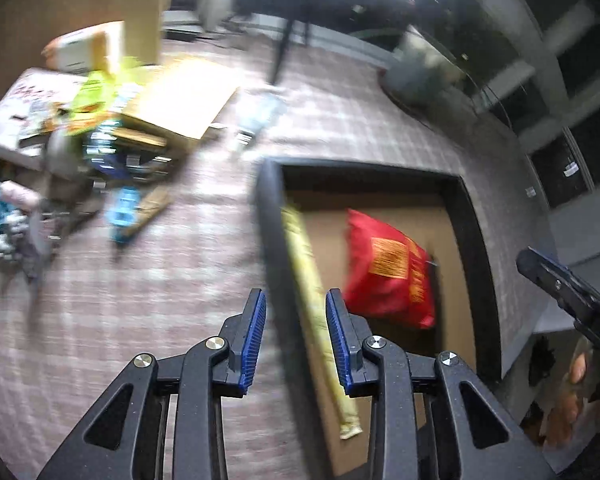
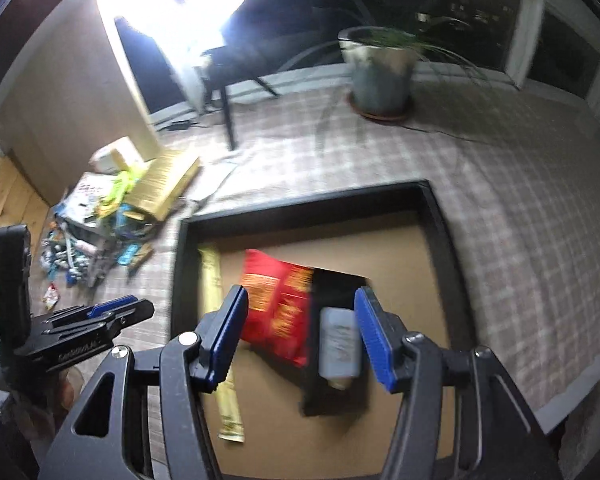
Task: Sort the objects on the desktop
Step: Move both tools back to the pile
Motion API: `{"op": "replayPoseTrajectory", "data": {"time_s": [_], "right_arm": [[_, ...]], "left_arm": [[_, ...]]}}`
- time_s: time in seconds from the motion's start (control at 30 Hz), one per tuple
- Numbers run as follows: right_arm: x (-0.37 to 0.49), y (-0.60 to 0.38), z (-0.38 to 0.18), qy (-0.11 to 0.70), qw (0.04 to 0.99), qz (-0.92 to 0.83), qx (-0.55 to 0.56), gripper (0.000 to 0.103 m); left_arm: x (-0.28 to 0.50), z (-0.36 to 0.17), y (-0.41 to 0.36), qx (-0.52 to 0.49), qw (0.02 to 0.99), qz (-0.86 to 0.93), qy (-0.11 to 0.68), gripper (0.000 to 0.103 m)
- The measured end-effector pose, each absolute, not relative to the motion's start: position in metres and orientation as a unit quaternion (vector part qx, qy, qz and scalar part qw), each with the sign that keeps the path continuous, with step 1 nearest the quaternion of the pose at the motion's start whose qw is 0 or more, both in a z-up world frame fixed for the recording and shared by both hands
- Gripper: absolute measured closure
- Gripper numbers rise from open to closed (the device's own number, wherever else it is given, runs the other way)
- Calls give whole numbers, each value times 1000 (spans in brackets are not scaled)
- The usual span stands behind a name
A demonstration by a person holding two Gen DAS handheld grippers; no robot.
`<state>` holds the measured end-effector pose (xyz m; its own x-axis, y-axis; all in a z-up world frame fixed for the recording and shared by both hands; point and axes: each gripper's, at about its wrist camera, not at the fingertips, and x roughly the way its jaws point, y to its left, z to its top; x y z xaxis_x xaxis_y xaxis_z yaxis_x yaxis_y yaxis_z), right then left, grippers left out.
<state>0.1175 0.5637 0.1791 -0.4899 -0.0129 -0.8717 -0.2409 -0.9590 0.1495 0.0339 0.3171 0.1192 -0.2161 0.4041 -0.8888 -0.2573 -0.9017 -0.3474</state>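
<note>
Two hand-held grippers hang open and empty over a shallow black-rimmed tray (image 2: pixel 440 216) with a brown floor: the left hand-held gripper (image 1: pixel 296 336) above its near-left rim, the right hand-held gripper (image 2: pixel 300 332) wider. Inside lie a long yellow sachet (image 2: pixel 216 300), a crinkled red snack bag (image 2: pixel 276 304) and a small pale bottle (image 2: pixel 340 344) on a black patch. A heap of mixed packets (image 2: pixel 112 216) sits well apart on the checked surface (image 2: pixel 520 208).

My left gripper (image 1: pixel 296 336) points steeply down with its blue pads apart and nothing pressed between them. My right gripper (image 2: pixel 302 336) tilts down the same way, jaws spread wider and empty, just right of the left one.
</note>
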Motion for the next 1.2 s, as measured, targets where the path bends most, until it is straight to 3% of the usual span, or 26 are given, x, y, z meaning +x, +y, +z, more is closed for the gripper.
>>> {"op": "replayPoseTrajectory", "data": {"time_s": [0.5,0.63,0.9,1.2], "right_arm": [[-1,372,174,38,-101,861,-497,48],[-34,324,165,48,-147,846,-511,49],[-92,227,139,13,-218,812,-541,68],[-144,178,77,15,-251,758,-602,74]], "left_arm": [[-38,113,124,-571,56,808,-133,74],[-51,106,75,-570,28,806,-156,74],[-69,82,22,-577,4,794,-191,76],[-94,53,21,-594,21,772,-227,78]]}}
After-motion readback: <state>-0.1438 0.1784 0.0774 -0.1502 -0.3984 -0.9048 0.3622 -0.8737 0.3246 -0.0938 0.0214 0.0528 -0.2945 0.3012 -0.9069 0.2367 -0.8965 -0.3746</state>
